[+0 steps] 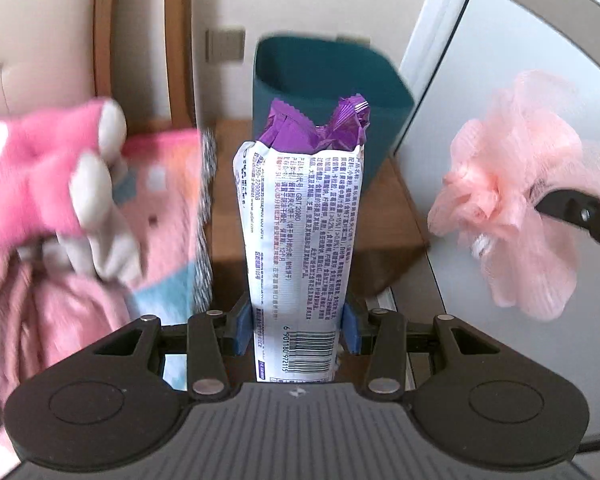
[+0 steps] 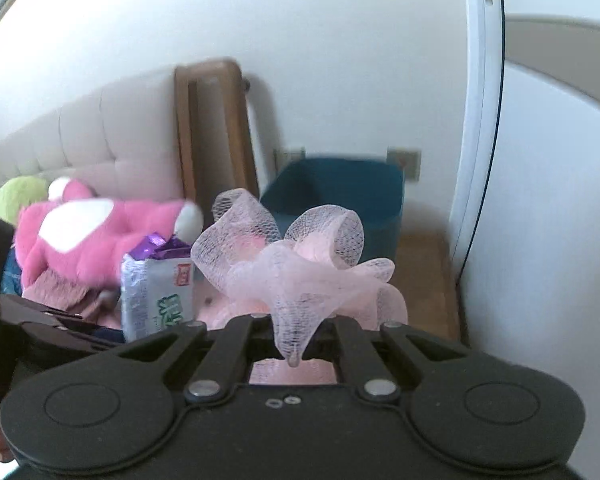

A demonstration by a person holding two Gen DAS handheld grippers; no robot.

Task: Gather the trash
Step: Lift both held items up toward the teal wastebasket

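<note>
- Bed with a padded cream headboard fills the left of both views; a wooden frame post stands at its end against the white wall.
- Pink plush toy lies on the bed, blurred; rumpled pink bedding and a patterned pink-and-blue cloth beneath and beside it. A green plush shows at the far left edge.
- Wooden bedside table stands between the bed and a white door frame.
- Teal bin sits on that table against the wall, mouth open, interior dark.
- Left gripper clamps the lower end of a white snack packet; blue pads press both sides. Packet stands upright, torn top showing purple wrapper, in line with the bin.
- Right gripper is closed on a tail of a pink mesh bath pouf; the pouf billows above the fingers, just in front of the bin.
</note>
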